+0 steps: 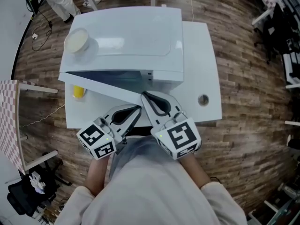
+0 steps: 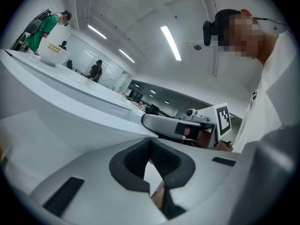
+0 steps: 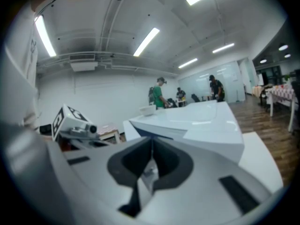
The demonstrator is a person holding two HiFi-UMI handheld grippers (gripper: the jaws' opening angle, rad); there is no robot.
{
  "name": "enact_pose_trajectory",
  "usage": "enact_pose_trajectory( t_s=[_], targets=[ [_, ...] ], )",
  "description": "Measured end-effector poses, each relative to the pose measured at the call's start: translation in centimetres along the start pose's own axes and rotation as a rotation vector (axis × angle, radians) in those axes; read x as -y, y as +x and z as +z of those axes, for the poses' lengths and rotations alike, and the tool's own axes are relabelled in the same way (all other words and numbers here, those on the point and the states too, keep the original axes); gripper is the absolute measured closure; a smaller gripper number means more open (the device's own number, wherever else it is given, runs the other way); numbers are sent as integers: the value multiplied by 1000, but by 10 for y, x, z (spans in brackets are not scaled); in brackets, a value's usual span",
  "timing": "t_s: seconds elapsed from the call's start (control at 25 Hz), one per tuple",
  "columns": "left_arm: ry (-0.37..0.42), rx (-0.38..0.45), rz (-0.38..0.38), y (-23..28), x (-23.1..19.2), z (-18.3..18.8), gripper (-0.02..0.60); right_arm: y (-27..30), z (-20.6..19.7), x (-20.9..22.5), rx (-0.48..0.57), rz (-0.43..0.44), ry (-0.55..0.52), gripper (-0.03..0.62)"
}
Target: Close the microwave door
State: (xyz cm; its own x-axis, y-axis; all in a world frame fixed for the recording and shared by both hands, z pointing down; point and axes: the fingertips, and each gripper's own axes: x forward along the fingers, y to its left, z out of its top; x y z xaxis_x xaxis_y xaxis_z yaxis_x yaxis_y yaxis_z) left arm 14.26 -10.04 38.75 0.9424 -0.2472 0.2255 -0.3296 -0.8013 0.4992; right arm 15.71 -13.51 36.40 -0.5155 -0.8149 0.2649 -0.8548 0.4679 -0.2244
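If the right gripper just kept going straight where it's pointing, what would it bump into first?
Probably the ajar microwave door: the right gripper, jaws shut, points at its free edge, seemingly close or touching.

The white, boxy microwave oven (image 1: pixel 136 36) sits upright on a white rectangular table (image 1: pixel 206 69), toward its left and rear. Its white front door (image 1: pixel 103 89) stands ajar at a narrow angle: 1 end stays close to the body at the left, while the free end swings out to the right, and a dark cavity shows in the gap.
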Motion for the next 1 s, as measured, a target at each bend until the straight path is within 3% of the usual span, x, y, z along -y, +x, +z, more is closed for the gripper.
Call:
enact_pose_trajectory(
  t_s=[0.2, 0.52, 1.0],
  targets=[
    [-14, -12, -13, 2, 2, -3, 568, -6, -1, 1, -11, 36, 0, 570],
    [-14, -30, -15, 9, -3, 0, 568, -13, -1, 8, -20, 6, -1, 571],
    [-93, -3, -22, 25, -12, 5, 568, -19, -14, 19, -71, 5, 49, 571]
  ],
)
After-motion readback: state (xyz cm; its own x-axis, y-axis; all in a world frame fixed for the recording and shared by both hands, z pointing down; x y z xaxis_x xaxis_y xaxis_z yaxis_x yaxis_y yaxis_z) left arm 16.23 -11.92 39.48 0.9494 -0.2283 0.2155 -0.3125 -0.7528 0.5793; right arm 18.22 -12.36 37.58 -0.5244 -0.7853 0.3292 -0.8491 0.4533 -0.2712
